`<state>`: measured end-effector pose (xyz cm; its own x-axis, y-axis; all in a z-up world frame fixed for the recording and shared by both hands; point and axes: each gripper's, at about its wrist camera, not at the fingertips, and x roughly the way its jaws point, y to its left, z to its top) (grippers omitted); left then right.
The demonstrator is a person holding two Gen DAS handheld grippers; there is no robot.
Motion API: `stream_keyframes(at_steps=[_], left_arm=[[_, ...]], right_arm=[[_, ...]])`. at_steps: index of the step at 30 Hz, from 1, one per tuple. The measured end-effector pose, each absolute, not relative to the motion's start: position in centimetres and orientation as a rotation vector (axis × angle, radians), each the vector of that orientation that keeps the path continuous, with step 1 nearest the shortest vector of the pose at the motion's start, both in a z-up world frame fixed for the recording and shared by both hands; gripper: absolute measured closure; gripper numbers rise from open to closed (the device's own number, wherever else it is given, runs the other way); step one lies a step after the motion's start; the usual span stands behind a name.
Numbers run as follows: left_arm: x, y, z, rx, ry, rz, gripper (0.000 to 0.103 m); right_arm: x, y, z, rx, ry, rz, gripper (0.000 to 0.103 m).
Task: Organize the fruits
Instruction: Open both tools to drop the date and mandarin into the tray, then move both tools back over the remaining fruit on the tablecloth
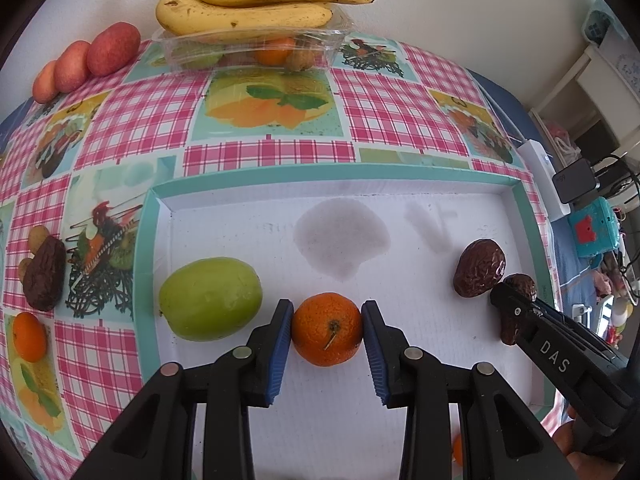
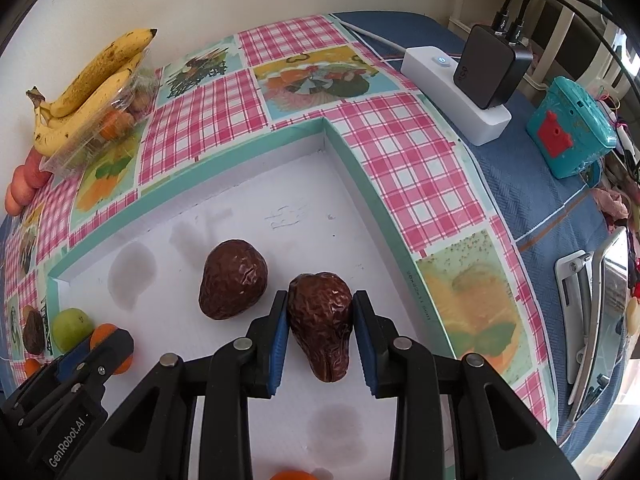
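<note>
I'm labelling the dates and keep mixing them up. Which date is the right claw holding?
Start at the white tray with the teal rim. Two dark, wrinkled dates lie near its right wall. The held date is the one nearer that wall, clamped between the right claw pads; the free date beside it is untouched.

I see a table under a pink-checked cloth (image 1: 248, 120). On it lie a white tray with a teal rim (image 1: 320, 174), a clear punnet (image 1: 256, 50) under bananas, three reddish fruits (image 1: 88, 62), a date (image 1: 44, 276), a mandarin (image 1: 29, 336), and a white power strip (image 2: 456, 94).
</note>
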<state>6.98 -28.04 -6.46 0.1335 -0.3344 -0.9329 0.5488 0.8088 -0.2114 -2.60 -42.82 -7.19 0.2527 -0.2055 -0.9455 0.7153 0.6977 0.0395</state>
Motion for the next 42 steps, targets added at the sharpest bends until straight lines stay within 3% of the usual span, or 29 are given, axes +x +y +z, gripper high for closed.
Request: stream_keyframes(at_steps=[7,13,17,19,23,27,42], left_arm=[[7.0,-28.1,-6.0,0.221,1.285,-0.65,0.062],[6.7,-28.1,-3.4,0.226,1.228,-0.676,0.047],[6.6,-27.9,-1.4,0.222,1.181,-0.669,0.024],[6.6,-27.7,-0.7,0.227,1.164,-0.65,0.014],[7.0,-27.2,0.4,0.232,1.123,-0.607,0.002],[7.7,-26.2,0.8,0.219,1.103,-0.578,0.0],[11.1,-20.7,1.4,0.304,1.075,-0.447,0.0]], right_arm=[[-2.5,-43.0,-7.2,0.517,1.164,-0.666,0.07],[-2.6,-43.0,-6.7,0.512,1.167,-0.67,0.062],[-2.8,-42.9,-5.0,0.481,1.143,-0.672,0.059],[-3.0,-42.8,-3.8,0.466,1.12,-0.672,0.043],[-3.4,-42.8,-1.9,0.459,1.071,-0.66,0.035],[-3.3,-42.5,-0.9,0.422,1.06,-0.664,0.017],[-1.8,-39.8,-0.2,0.373,1.049,-0.623,0.017]])
